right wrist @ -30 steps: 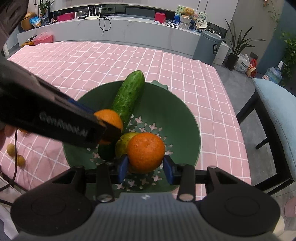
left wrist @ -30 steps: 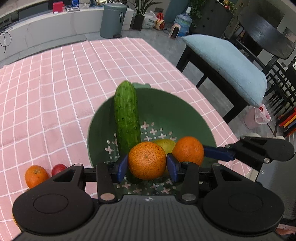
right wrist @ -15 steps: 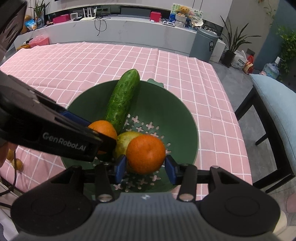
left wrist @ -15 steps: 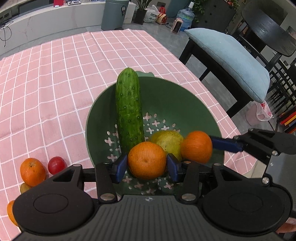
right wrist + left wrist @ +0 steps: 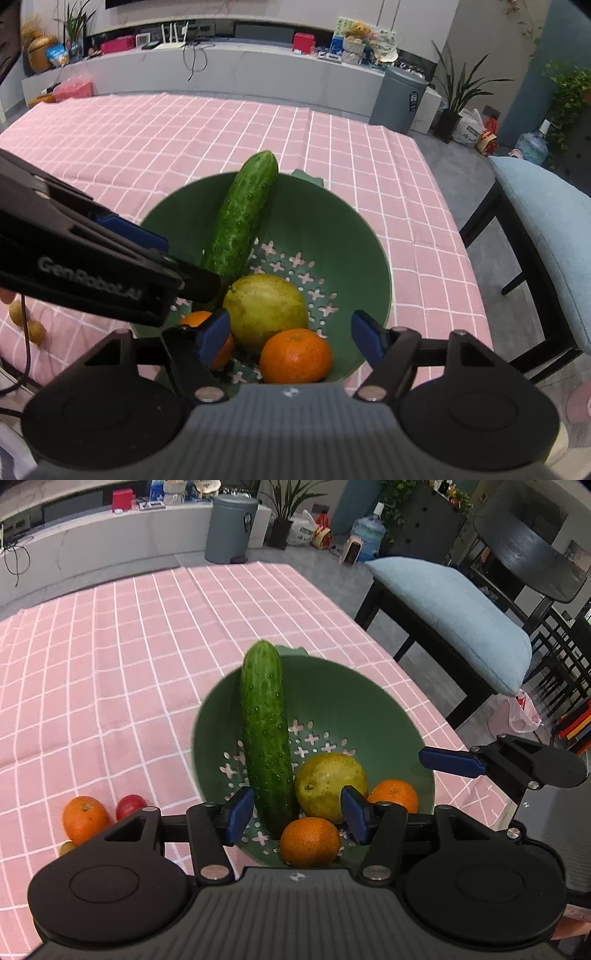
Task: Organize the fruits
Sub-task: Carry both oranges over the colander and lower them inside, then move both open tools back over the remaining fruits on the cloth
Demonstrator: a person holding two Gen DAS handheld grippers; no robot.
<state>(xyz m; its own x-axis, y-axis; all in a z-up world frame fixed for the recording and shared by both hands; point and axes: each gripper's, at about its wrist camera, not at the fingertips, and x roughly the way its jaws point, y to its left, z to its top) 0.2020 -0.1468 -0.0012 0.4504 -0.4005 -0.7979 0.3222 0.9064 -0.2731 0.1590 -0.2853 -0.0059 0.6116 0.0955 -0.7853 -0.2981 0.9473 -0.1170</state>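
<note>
While both grippers hang spread apart, empty, the left gripper (image 5: 297, 814) has an orange (image 5: 309, 842) lying just beneath its fingers. Another orange (image 5: 295, 356) rests below the right gripper (image 5: 290, 334), inside the green colander (image 5: 369, 258).

Between my left jaws, the cucumber (image 5: 265, 738) looks bumpy and glossy. Beyond them I see the colander (image 5: 369, 701), smooth matt plastic, on creased checked cloth (image 5: 110, 646). The orange (image 5: 295, 356) between my right jaws looks finely dimpled.
</note>
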